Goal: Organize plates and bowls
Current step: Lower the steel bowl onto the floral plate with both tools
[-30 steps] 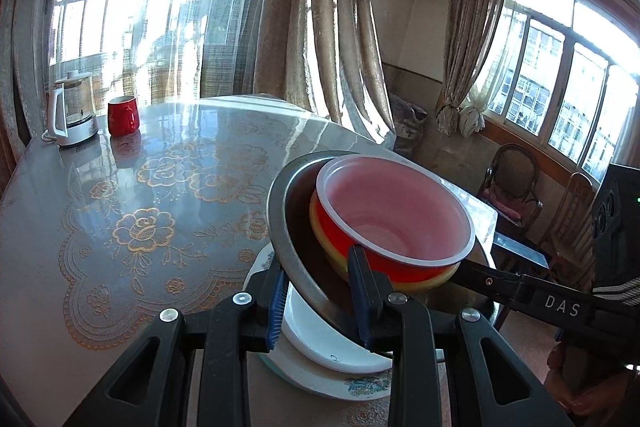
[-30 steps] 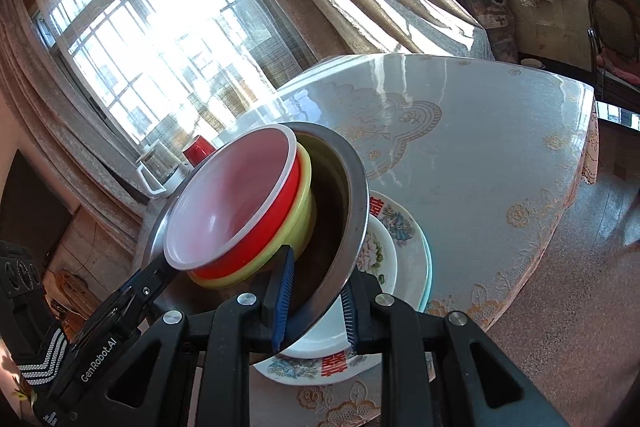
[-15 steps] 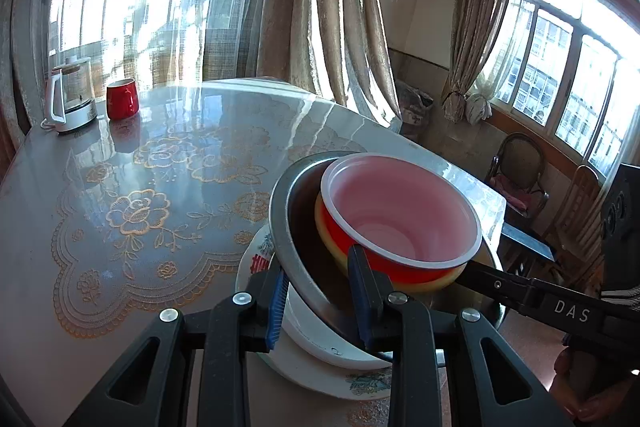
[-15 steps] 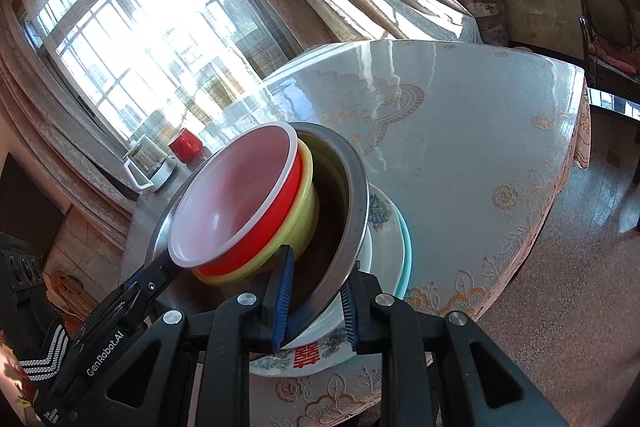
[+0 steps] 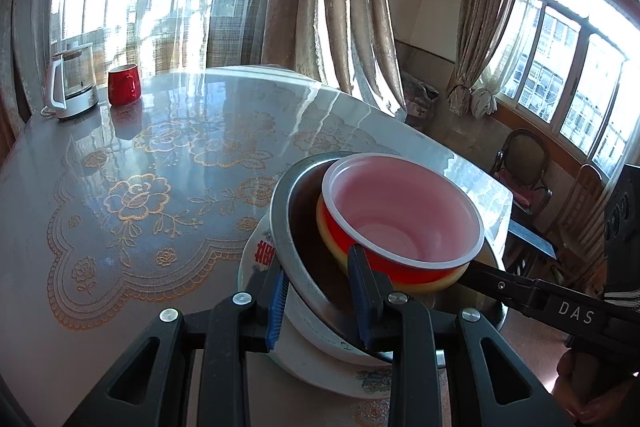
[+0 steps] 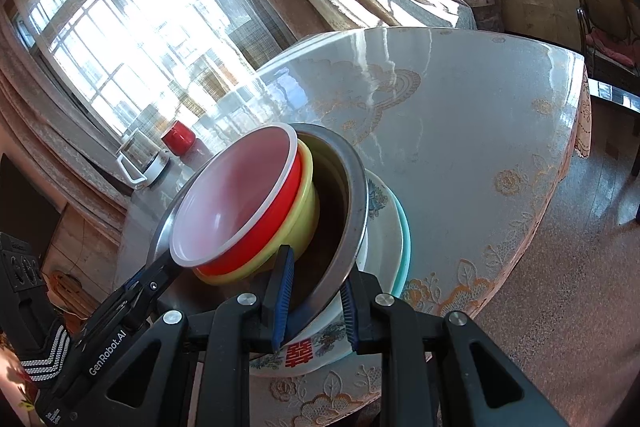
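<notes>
A steel bowl (image 5: 304, 259) holds a yellow bowl (image 5: 332, 239) and, inside that, a red bowl with a pale pink inside (image 5: 400, 215). The steel bowl sits tilted on a stack of patterned plates (image 5: 320, 367) at the table's near edge. My left gripper (image 5: 320, 295) is shut on the steel bowl's near rim. My right gripper (image 6: 316, 299) is shut on the opposite rim of the steel bowl (image 6: 352, 219), with the red bowl (image 6: 236, 203), the yellow bowl (image 6: 300, 223) and the plates (image 6: 384, 239) in view. Each gripper's arm shows in the other's view.
The round table (image 5: 132, 195) has a glossy cover with gold flowers. A glass kettle (image 5: 72, 87) and a red mug (image 5: 124, 85) stand at its far left. Chairs (image 5: 524, 167) stand by the windows on the right. The table edge (image 6: 560, 163) drops to the floor.
The bowl stack and both grippers have shifted a little toward the table's near edge over the plates. Both grips are unchanged.
</notes>
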Demonstrator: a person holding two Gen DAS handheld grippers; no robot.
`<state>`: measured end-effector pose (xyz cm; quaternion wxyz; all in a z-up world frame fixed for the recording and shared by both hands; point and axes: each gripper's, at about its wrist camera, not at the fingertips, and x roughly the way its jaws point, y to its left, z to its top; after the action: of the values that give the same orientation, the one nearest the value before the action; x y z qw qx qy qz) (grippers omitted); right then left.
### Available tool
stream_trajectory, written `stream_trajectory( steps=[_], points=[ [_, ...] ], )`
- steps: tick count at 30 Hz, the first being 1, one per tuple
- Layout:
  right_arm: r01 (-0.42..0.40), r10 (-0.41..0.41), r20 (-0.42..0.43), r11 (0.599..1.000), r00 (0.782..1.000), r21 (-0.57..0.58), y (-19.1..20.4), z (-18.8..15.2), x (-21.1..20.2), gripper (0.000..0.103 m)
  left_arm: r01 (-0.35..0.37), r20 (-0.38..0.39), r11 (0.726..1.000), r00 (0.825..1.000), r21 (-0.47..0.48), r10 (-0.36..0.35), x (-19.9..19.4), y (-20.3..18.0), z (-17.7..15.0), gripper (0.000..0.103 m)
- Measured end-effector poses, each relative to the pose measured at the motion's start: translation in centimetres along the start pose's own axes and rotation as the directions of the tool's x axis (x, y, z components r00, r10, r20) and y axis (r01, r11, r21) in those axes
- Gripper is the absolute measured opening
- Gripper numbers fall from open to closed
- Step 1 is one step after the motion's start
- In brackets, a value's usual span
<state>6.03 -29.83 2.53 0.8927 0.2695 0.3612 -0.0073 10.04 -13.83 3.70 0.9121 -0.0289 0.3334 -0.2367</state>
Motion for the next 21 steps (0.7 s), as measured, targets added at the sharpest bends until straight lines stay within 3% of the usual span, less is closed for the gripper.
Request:
stream_trajectory(
  steps=[21],
  points=[
    [0.019, -0.018, -0.028, 1.0, 0.999, 0.017, -0.6, -0.3, 2.3, 0.022, -0.029, -0.059, 0.999, 0.998, -0.015, 0.028, 2.4, 0.1, -1.6, 0.03]
  ],
)
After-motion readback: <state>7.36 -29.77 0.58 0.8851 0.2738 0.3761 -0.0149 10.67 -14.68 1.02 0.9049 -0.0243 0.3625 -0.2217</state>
